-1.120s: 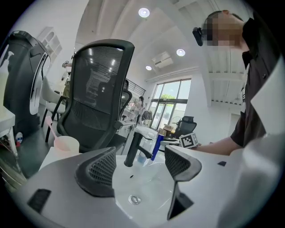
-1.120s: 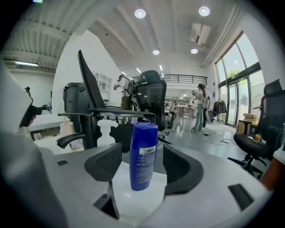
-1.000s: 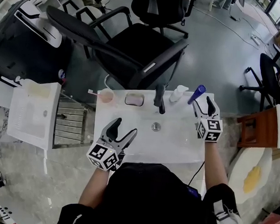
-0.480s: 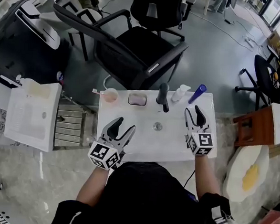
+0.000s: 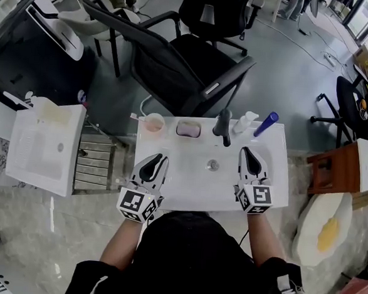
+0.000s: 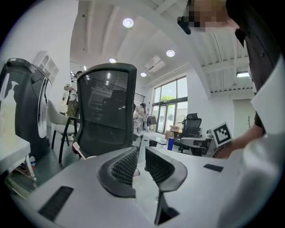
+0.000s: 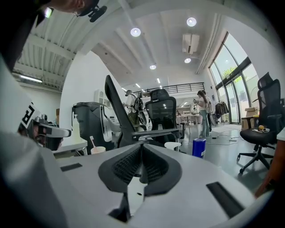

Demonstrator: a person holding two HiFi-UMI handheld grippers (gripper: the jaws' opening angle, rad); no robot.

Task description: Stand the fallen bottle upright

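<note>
A blue bottle (image 5: 265,124) stands upright at the back right corner of the white washbasin top (image 5: 276,181); the right gripper view shows the blue bottle (image 7: 199,147) standing free, and the blue bottle (image 6: 171,143) appears far off in the left gripper view. My right gripper (image 5: 251,159) hovers over the basin's right side, well short of the bottle, its jaws closing until the pads meet on nothing (image 7: 142,151). Over the front left of the basin my left gripper (image 5: 152,166) is closing too, with a narrow empty gap (image 6: 140,153) between its pads.
Along the back edge stand a white pump bottle (image 5: 243,121), a dark faucet (image 5: 223,124), a soap dish (image 5: 188,129) and a cup with a toothbrush (image 5: 153,122). A black office chair (image 5: 189,68) is behind the basin, and a white cabinet (image 5: 42,146) is to the left.
The right gripper has pulled back from the blue bottle toward the front edge and closed. The left gripper has shifted slightly and its jaws have narrowed from wide open.
</note>
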